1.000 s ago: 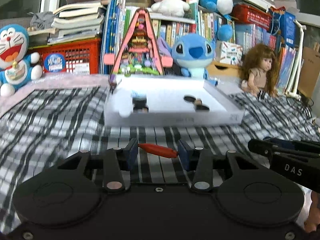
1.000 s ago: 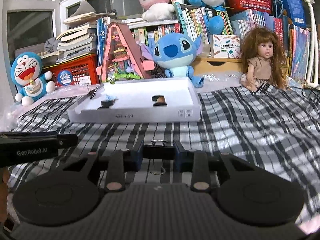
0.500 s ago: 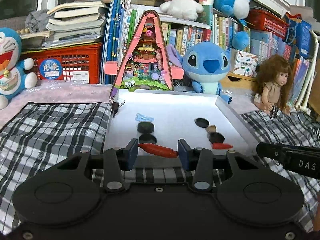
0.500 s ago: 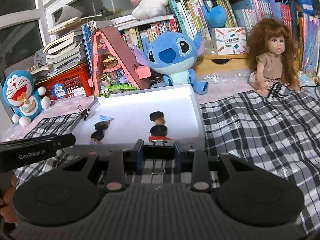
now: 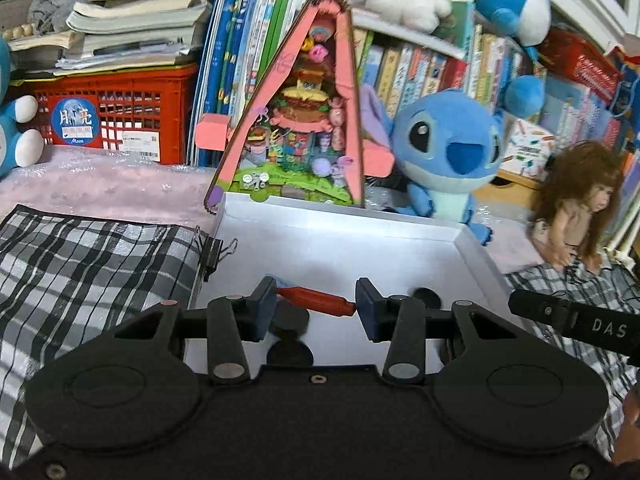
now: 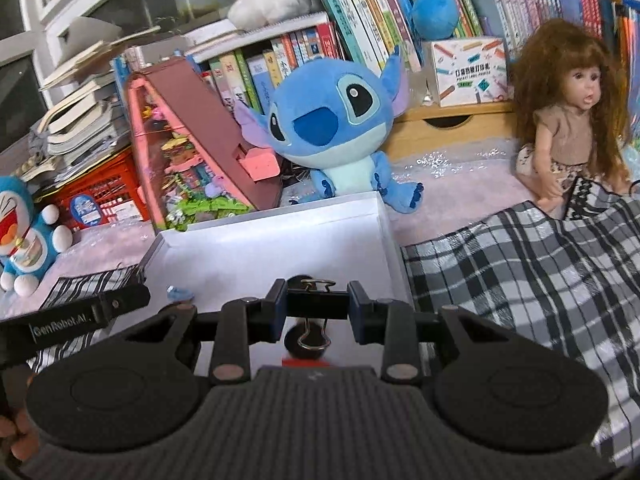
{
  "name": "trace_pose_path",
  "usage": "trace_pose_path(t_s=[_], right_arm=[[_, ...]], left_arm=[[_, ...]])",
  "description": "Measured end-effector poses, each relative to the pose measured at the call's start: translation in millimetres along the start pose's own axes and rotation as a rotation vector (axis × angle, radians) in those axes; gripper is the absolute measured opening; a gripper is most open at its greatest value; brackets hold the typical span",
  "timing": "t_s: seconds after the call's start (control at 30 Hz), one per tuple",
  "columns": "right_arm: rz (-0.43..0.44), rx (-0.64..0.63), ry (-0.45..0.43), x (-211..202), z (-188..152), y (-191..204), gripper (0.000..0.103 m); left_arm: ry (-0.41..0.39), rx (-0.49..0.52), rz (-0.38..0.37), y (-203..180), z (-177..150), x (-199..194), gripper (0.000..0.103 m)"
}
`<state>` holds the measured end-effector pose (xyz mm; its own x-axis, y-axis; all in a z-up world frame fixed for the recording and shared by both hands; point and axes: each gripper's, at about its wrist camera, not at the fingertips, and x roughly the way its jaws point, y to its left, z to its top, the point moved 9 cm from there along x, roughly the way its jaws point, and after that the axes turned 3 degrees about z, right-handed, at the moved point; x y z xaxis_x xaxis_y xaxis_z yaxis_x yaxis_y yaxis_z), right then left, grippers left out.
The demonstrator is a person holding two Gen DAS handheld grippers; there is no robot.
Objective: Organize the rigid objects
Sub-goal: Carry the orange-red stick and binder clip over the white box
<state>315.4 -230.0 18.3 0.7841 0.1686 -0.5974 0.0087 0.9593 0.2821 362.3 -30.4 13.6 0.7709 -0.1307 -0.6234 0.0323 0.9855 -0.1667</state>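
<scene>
Both tongs now hang over the white tray point(image 5: 476, 248), left point(image 5: 316, 304) clenching a glossy red stick point(image 5: 316, 302), right point(image 6: 317, 307) a black binder clip point(image 6: 316, 306).

two wrist fisheyes, both low over the same white tray

the left wrist view looks forward and down along its own claw point(image 5: 316, 306), close over the white tray point(image 5: 472, 244), facing the bookshelf wall; the other claw's black bar shows at its right edge. the right wrist view sits just as near, over the tray's point(image 6: 386, 232) right part, angled slightly leftward. both share the tray, the blue plush point(image 5: 448, 152) point(image 6: 332, 120), the pink triangular toy house point(image 5: 304, 120) point(image 6: 192, 140) and the doll point(image 5: 576, 204) point(image 6: 568, 112).
</scene>
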Motion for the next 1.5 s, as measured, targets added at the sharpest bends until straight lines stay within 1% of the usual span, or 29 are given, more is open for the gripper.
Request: trace_pose_path(t_s=[0.13,0.23,0.3,0.4,0.5,0.67,0.9,1.03,1.5], right_arm=[[-0.003,0.025,0.023,23.3,7.8,-0.5,0.036],[-0.024,0.035,0.017,39.5,11.1,-1.7,0.036],[-0.033,0.042,0.01,48.0,12.4,-2.4,0.036],[-0.022,0.051,0.005,59.5,13.8,-1.0,0.036],[-0.012,0.052,0.005,70.0,16.0,2.0,0.036],[0.001,0.042,0.011,85.0,19.2,6.9,0.036],[-0.017,0.002,0.031,105.3,13.8,8.8,0.037],[-0.027,-0.009,0.04,114.0,10.5,9.7,0.037],[-0.05,-0.033,0.083,126.4,3.3,11.2,0.037]], left_arm=[[0.003,-0.001,0.042,3.7,4.0,24.2,0.041],[0.002,0.022,0.085,3.6,6.5,38.9,0.041],[-0.005,0.03,0.092,2.1,9.4,46.9,0.041],[-0.008,0.034,0.101,1.0,12.9,57.0,0.041],[-0.011,0.046,0.127,3.1,14.7,65.5,0.041],[0.009,0.048,0.155,9.8,9.2,78.0,0.041],[0.029,0.023,0.156,14.4,5.7,89.6,0.041],[0.062,0.009,0.163,16.4,3.1,95.2,0.041],[0.061,0.028,0.176,16.1,2.5,98.9,0.042]])
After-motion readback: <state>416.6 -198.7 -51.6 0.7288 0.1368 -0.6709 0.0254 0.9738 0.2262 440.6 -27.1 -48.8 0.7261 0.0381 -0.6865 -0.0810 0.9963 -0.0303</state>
